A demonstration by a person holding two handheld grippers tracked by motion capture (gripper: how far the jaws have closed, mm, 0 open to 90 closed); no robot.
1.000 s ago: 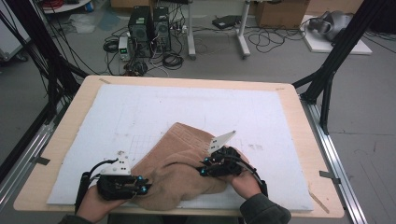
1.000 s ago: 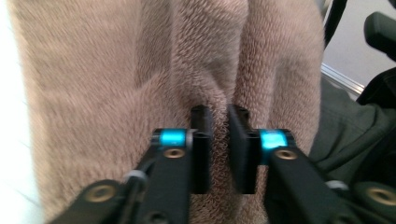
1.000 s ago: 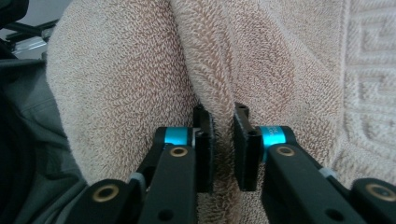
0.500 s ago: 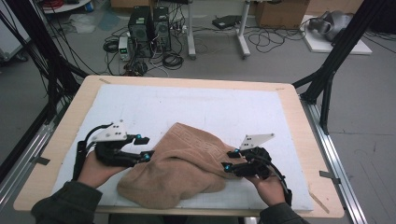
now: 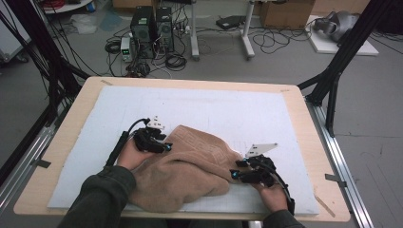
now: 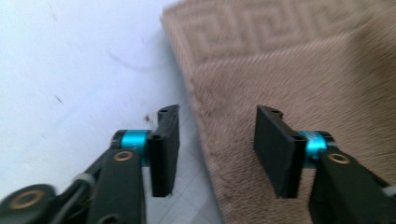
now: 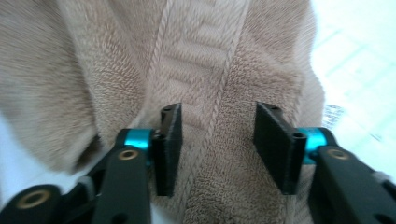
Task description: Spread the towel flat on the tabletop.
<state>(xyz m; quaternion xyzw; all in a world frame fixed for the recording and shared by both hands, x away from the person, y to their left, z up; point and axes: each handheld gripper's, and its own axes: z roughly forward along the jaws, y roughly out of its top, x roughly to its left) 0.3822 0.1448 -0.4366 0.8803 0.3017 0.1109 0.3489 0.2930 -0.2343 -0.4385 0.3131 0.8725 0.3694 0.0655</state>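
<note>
A tan towel point(image 5: 190, 171) with a key-pattern border lies crumpled on the white mat point(image 5: 218, 109) near the table's front. My left gripper point(image 5: 166, 146) is at the towel's left edge, open, its jaws straddling the towel's edge point(image 6: 205, 121) with mat under the left jaw. At the towel's right end my right gripper point(image 5: 234, 171) is open too, its jaws apart over the woven border band point(image 7: 212, 126) of the towel. Nothing is clamped in either one.
The mat covers a wooden table point(image 5: 62, 137) with bare wood along the rim. Black frame posts point(image 5: 332, 90) stand at the right and left corners. Computers and cables point(image 5: 152, 28) sit on the floor beyond the far edge.
Both grippers moved apart, from the towel's near middle out to its sides. The left one went up and left, the right one right. The towel has spread wider and flatter.
</note>
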